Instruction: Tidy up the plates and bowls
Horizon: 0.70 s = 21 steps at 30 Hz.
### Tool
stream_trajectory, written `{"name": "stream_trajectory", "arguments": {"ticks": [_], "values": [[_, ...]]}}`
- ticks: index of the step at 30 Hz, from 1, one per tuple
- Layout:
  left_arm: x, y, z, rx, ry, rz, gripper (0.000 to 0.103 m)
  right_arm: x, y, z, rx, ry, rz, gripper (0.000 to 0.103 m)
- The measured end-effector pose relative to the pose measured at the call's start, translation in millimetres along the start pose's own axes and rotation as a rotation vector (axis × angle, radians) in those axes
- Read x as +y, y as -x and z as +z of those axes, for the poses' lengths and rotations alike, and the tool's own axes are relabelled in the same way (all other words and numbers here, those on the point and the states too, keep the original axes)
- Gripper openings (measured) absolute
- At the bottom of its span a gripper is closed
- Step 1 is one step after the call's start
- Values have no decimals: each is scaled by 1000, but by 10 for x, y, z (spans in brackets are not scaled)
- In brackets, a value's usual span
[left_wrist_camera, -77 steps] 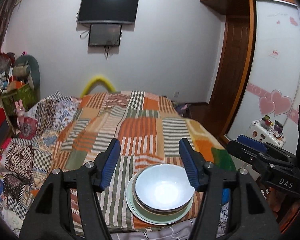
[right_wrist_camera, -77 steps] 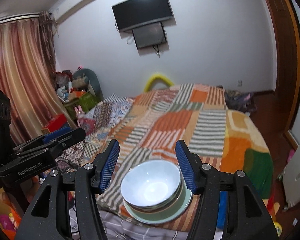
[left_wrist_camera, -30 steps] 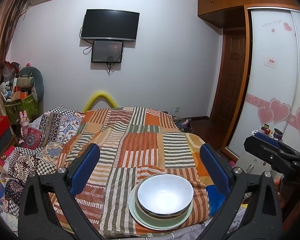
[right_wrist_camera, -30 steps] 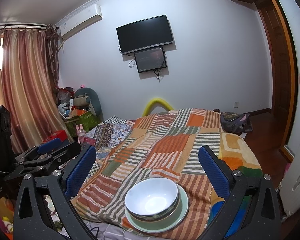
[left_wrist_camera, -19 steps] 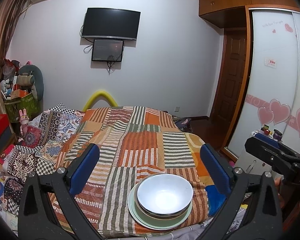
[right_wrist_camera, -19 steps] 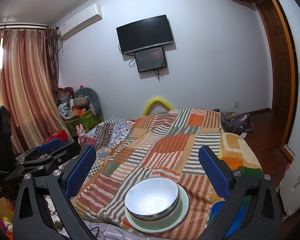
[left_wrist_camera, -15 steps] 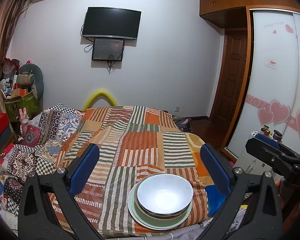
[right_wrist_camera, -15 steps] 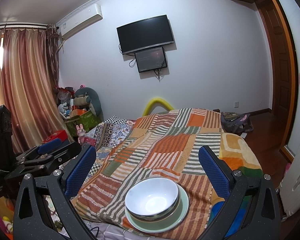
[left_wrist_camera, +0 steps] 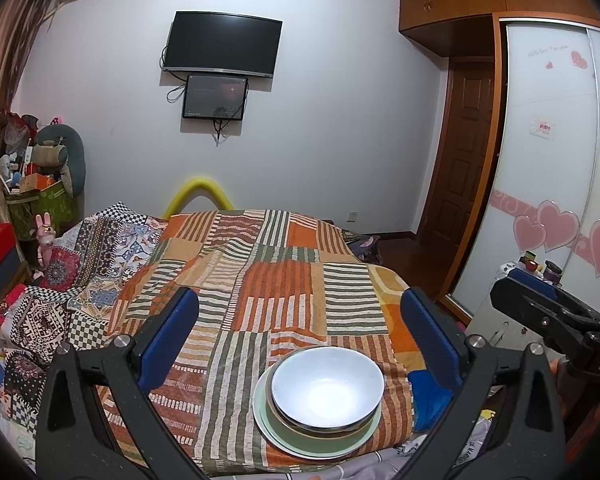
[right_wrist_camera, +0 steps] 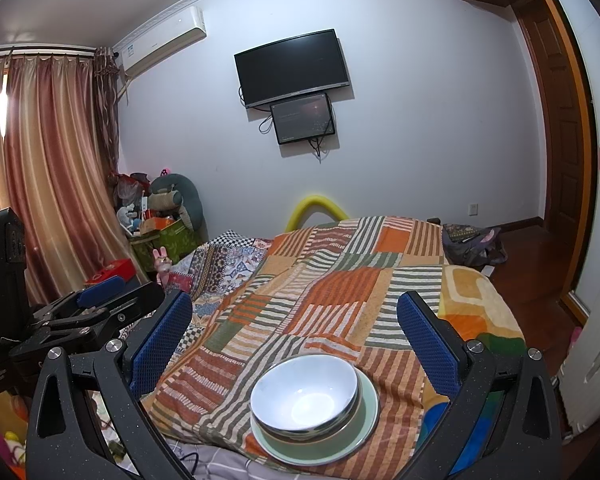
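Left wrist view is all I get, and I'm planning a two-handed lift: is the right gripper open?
Observer: Yes. Its own camera shows the right gripper wide open, with a blue pad on either side of the dishes.
Operator: Is it holding anything?
Observer: No. Nothing is between its pads. The white bowl sits on the green plate, on the bed ahead of it.
Operator: What's along the room's left side?
Observer: Full-length curtains, with bright light showing through a gap at the far left.
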State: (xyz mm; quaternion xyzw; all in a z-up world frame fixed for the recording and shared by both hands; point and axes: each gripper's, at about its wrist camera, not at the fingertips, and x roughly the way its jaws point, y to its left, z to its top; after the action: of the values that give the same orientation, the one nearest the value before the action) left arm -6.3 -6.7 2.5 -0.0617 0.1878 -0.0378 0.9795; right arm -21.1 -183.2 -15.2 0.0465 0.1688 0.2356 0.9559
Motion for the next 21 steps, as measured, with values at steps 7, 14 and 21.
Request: {"name": "stream_trajectory", "arguments": {"ticks": [7,14,21], "values": [[-23,-30,3,3,-6,-14,102,-5,-17,-8,4,-8,-1,102],[-64,-37,-10,1,-15,-14,102,-11,-20,-17,5,-11,1,102],[-89,-24,-7,-8,-13,-13,102,-36,-28,-28,12,-13,2,102]]}}
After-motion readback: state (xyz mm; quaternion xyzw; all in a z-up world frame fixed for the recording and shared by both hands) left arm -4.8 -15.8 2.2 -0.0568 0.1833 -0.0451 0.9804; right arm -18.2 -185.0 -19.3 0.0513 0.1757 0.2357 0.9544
